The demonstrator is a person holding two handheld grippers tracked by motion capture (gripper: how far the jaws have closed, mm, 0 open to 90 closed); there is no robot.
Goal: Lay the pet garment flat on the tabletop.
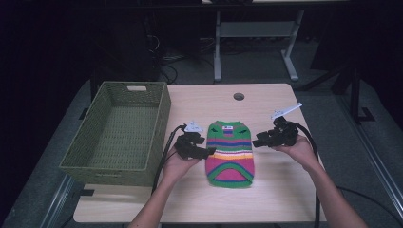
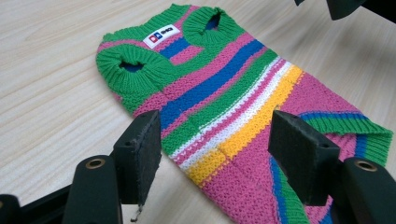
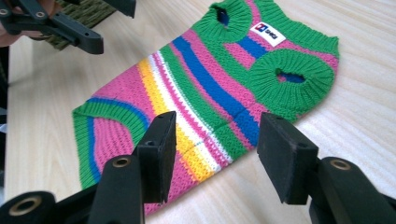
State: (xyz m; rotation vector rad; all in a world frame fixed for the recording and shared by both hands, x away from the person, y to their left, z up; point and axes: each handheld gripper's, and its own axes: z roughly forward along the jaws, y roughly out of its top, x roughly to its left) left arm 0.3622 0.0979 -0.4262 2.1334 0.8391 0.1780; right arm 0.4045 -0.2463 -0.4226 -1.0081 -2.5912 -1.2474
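A small knitted sweater [image 1: 230, 154] with green, pink, blue, white and yellow stripes lies flat in the middle of the wooden table [image 1: 280, 190], neck end away from the person. My left gripper [image 1: 209, 152] hovers at its left edge, jaws open. In the left gripper view the sweater [image 2: 219, 88] lies beyond and below the open left gripper [image 2: 217, 123], which holds nothing. My right gripper [image 1: 256, 141] hovers at the sweater's right edge. The right gripper view shows the open right gripper [image 3: 217, 123] above the sweater [image 3: 210, 88], apart from the knit.
A green woven basket [image 1: 164, 114] stands on the table's left side, close to the left hand. A round cable hole [image 1: 239, 96] sits near the far edge. Bare wood lies in front of the sweater. Desk legs and cables stand on the dark floor beyond.
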